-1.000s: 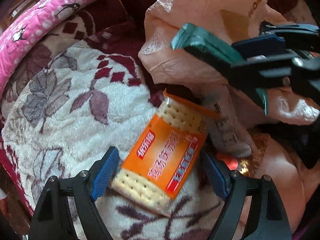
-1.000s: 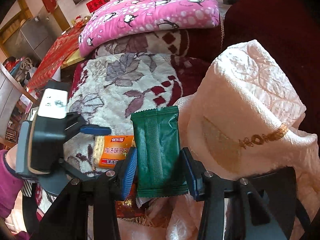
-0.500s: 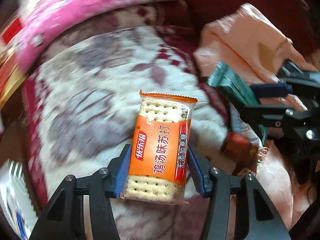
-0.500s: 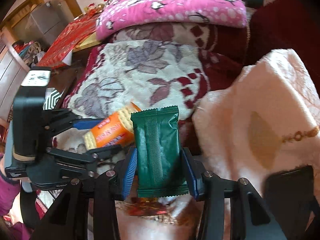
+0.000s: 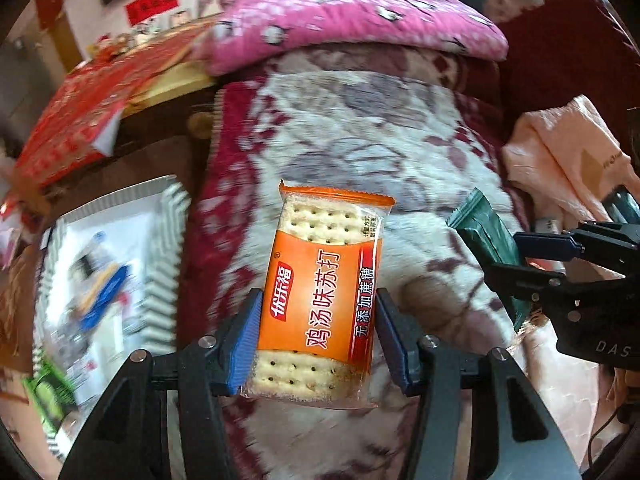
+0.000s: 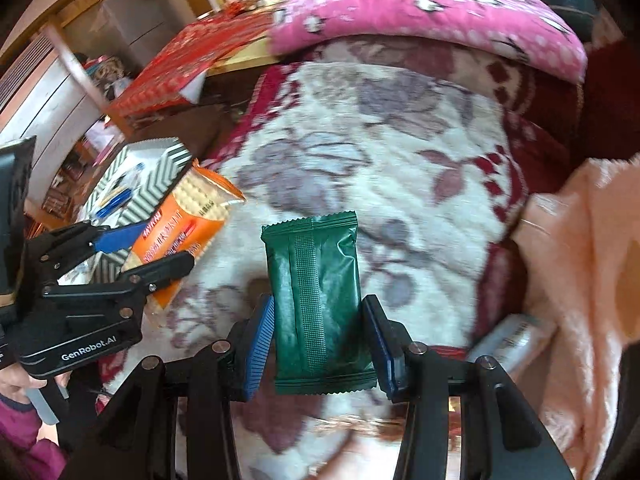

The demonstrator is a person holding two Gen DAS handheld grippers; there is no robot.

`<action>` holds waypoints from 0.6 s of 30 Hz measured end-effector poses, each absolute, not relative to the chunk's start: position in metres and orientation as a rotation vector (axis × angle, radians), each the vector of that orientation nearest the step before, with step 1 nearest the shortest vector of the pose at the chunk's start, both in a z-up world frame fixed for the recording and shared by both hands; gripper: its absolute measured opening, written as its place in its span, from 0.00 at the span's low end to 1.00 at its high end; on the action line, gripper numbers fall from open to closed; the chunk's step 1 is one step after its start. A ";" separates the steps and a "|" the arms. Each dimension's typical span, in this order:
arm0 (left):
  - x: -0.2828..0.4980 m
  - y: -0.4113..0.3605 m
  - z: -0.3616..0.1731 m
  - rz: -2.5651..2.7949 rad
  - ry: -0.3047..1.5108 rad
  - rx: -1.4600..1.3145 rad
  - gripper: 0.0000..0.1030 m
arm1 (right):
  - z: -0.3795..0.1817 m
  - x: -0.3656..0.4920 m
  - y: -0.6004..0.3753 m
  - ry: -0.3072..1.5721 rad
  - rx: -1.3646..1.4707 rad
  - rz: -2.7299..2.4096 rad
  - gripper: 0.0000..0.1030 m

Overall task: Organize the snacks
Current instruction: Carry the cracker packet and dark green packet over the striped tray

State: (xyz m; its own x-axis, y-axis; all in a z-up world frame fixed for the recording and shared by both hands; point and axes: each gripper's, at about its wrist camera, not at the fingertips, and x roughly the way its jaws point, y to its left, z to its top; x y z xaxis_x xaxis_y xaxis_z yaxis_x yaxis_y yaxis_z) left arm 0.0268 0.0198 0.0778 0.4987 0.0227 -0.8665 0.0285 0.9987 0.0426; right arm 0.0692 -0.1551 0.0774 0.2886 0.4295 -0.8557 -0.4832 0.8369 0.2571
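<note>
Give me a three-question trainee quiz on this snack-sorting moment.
1. True or false: the left gripper is shut on the orange cracker pack.
2. What does the right gripper hold? A) red candy B) green packet C) nothing
3. Fill in: the striped box sits to the ____ of the floral blanket in the left wrist view.

Key: 1 true; 2 B; 3 left.

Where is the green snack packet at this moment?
The green snack packet is clamped upright in the right gripper, above the floral blanket; the left view shows it at right, beside the peach bag.
</note>
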 end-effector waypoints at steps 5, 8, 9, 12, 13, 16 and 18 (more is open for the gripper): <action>0.008 0.048 0.086 0.073 1.031 0.023 0.52 | 0.081 0.059 -0.127 1.122 -0.085 0.657 0.47; -0.001 0.065 0.090 0.110 1.026 -0.006 0.52 | 0.084 0.054 -0.112 1.121 -0.105 0.681 0.47; -0.004 0.071 0.092 0.123 1.024 -0.008 0.52 | 0.085 0.052 -0.105 1.119 -0.116 0.692 0.47; -0.014 0.088 0.097 0.164 1.011 -0.021 0.52 | 0.088 0.048 -0.090 1.117 -0.142 0.712 0.47; -0.016 0.093 0.099 0.175 1.008 -0.028 0.52 | 0.089 0.046 -0.084 1.115 -0.150 0.720 0.47; -0.024 0.111 0.105 0.204 0.994 -0.054 0.52 | 0.093 0.041 -0.068 1.109 -0.176 0.744 0.47; -0.029 0.121 0.110 0.228 0.981 -0.067 0.52 | 0.096 0.038 -0.056 1.106 -0.196 0.760 0.47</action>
